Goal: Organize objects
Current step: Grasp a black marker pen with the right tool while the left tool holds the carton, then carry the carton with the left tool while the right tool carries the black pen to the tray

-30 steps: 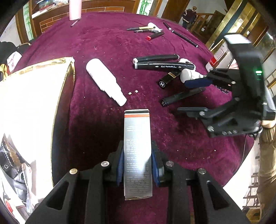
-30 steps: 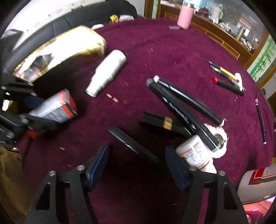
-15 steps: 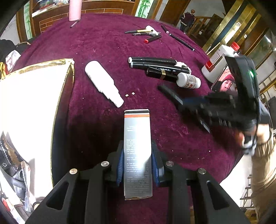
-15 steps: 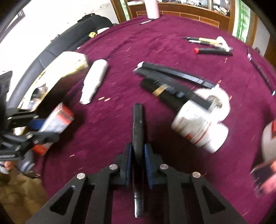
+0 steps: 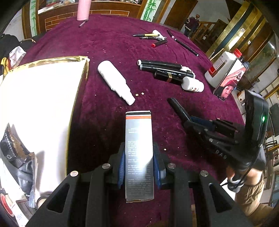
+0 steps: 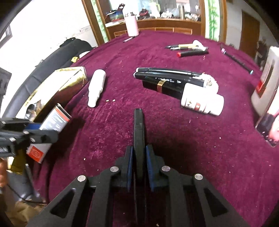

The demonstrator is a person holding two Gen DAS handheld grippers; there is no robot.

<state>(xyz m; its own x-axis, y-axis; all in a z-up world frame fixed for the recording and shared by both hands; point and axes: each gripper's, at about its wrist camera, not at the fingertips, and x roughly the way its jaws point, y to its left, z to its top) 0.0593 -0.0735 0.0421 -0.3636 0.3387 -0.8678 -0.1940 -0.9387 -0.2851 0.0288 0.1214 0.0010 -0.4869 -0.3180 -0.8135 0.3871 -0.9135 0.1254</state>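
Observation:
My left gripper [image 5: 139, 157] is shut on a grey carton with an orange stripe [image 5: 139, 139], held above the maroon tablecloth [image 5: 108, 43]. My right gripper [image 6: 139, 157] is shut on a black pen [image 6: 139, 129] that sticks out forward between the blue pads. In the left wrist view the right gripper [image 5: 189, 120] comes in from the right with the black pen [image 5: 177, 107] pointing up-left. In the right wrist view the left gripper [image 6: 37, 130] and the carton [image 6: 54, 122] sit at the left, beside a gold-edged white bag [image 6: 57, 87].
On the cloth lie a white bottle [image 5: 115, 80], black markers [image 5: 162, 65], a black-and-gold tube [image 5: 167, 76] and a small white jar [image 5: 192, 84]. A big white bottle [image 5: 221, 68] and a phone [image 5: 230, 78] stand at the right. More pens [image 5: 157, 37] and a pink cup [image 5: 83, 9] lie far back.
The right gripper closed on the black pen, lifted it off the cloth and rolled and swung towards the carton's side. The left gripper kept its hold on the carton and drifted slightly.

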